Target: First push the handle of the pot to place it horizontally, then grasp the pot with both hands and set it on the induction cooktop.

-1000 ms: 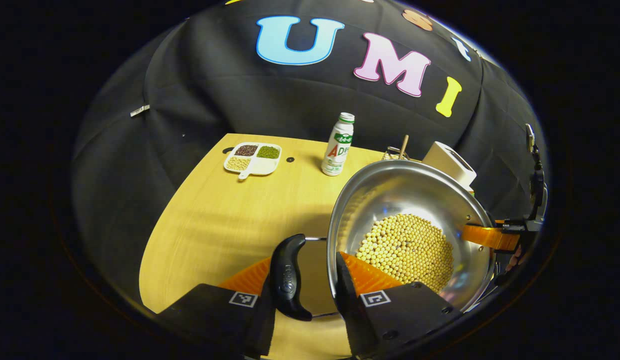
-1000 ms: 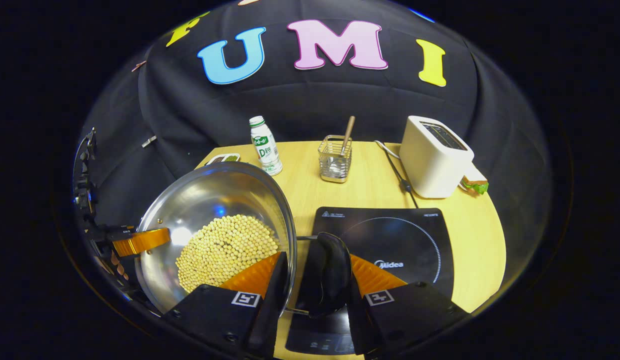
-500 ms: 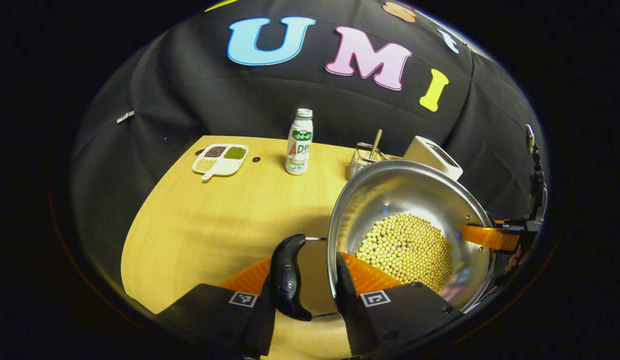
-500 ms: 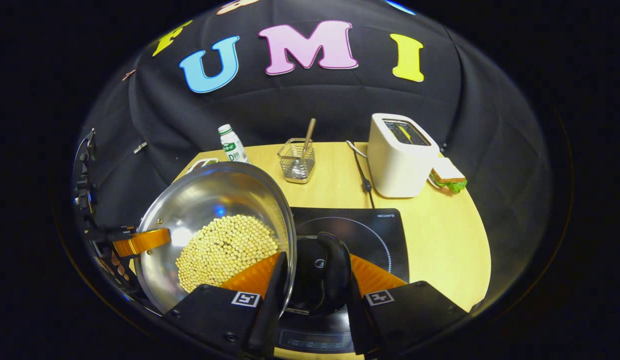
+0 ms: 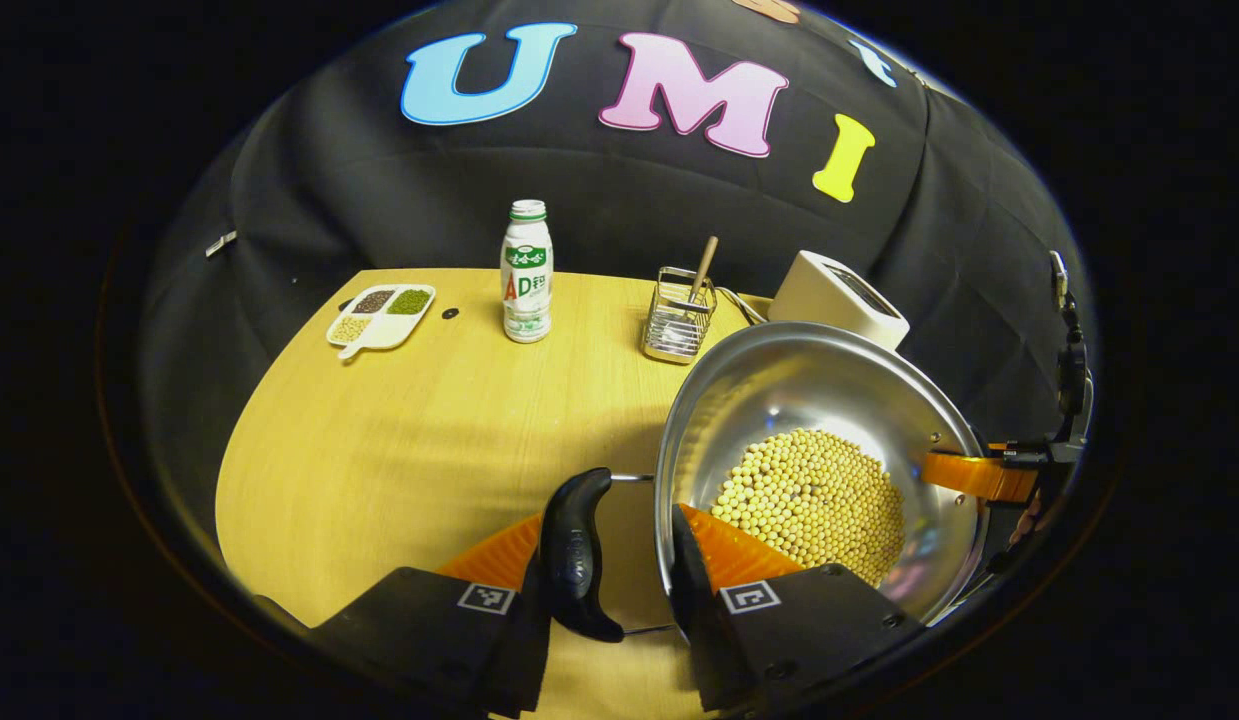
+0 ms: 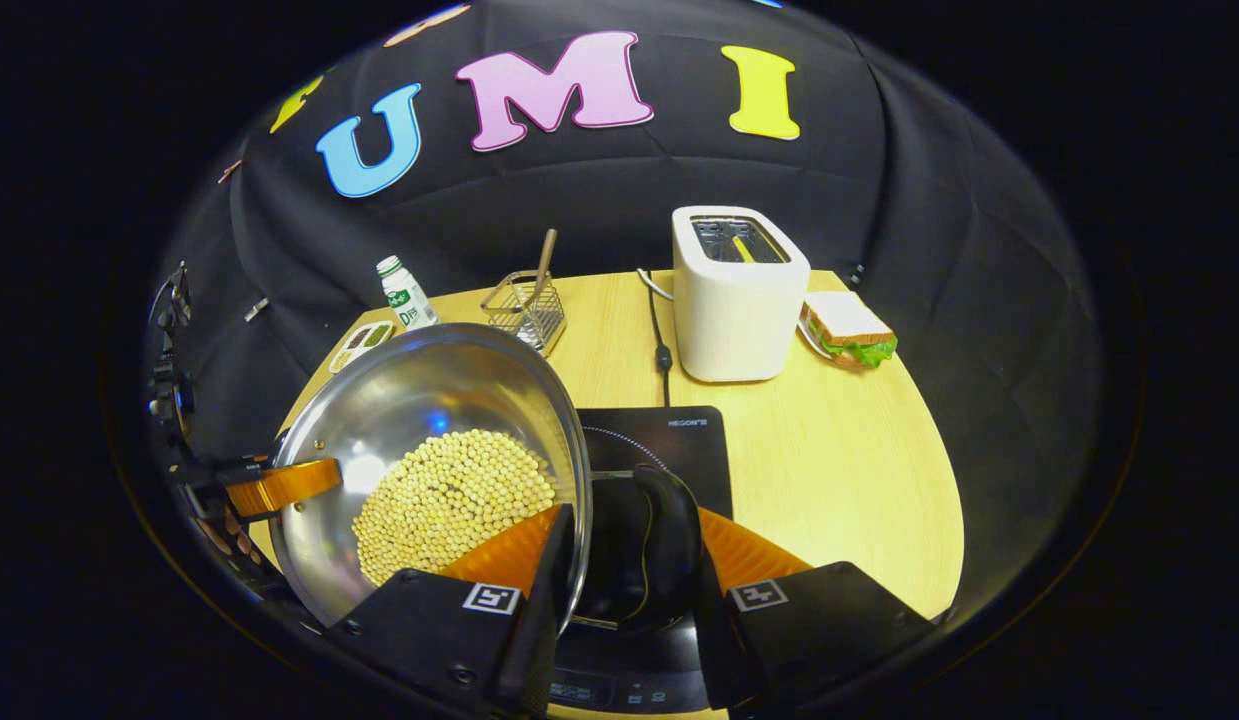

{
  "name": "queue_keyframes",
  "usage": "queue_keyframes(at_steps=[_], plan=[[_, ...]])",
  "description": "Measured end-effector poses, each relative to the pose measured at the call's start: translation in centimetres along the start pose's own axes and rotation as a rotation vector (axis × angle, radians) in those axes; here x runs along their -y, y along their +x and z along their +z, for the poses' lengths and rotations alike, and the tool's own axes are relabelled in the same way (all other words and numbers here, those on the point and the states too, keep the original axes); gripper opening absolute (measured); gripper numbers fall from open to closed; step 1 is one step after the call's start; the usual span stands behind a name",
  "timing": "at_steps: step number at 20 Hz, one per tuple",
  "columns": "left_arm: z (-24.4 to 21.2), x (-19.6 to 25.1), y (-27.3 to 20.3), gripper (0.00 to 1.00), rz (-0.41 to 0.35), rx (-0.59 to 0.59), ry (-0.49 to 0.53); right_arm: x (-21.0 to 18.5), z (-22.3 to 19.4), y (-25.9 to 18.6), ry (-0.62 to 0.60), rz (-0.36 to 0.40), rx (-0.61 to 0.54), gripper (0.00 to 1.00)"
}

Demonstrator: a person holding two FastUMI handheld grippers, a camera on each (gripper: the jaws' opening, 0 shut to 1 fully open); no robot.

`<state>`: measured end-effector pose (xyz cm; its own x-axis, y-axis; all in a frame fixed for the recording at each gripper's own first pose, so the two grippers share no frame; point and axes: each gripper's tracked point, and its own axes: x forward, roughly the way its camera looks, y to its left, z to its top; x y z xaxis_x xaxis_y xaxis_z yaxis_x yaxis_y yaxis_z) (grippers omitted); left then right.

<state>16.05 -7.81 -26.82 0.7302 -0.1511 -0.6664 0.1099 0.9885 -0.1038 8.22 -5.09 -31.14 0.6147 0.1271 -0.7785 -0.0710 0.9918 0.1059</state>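
Steel pot [image 5: 809,400] w/ pale yellow beans [image 5: 814,500], shiny inside, black side handles; held above worktop [image 5: 399,440], over near-left part of induction cooktop [image 6: 679,445]. Wire basket [image 5: 676,322] w/ wooden stick, far centre. Divided dish [image 5: 377,316] w/ dark, green, pale beans, far left. Left gripper [image 5: 609,570] clamped on pot's rim + handle; right gripper [image 6: 629,570] likewise.

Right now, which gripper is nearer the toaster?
Right. The right gripper grips the pot on the side facing the toaster; the left gripper grips the opposite side, the pot between it and the toaster.
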Motion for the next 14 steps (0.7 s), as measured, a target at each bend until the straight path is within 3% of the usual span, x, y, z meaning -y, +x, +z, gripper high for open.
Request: queue_keyframes(at_steps=[7, 8, 9, 14], plan=[[-0.9, 3.7, 3.9, 0.6, -0.007, -0.022, -0.005, 4.8, -0.2, 2.4, 0.001, -0.013, -0.028, 0.61], [-1.0, 4.2, 4.3, 0.6, -0.004, -0.03, 0.001, 5.3, -0.4, 2.8, 0.006, -0.014, -0.036, 0.57], [-1.1, 4.4, 4.8, 0.6, -0.001, -0.032, 0.005, 5.8, -0.7, 3.1, 0.013, -0.013, -0.045, 0.61], [-1.8, 5.1, 6.1, 0.59, 0.006, -0.038, 0.014, 6.9, -1.6, 4.5, 0.022, -0.003, -0.07, 0.61]])
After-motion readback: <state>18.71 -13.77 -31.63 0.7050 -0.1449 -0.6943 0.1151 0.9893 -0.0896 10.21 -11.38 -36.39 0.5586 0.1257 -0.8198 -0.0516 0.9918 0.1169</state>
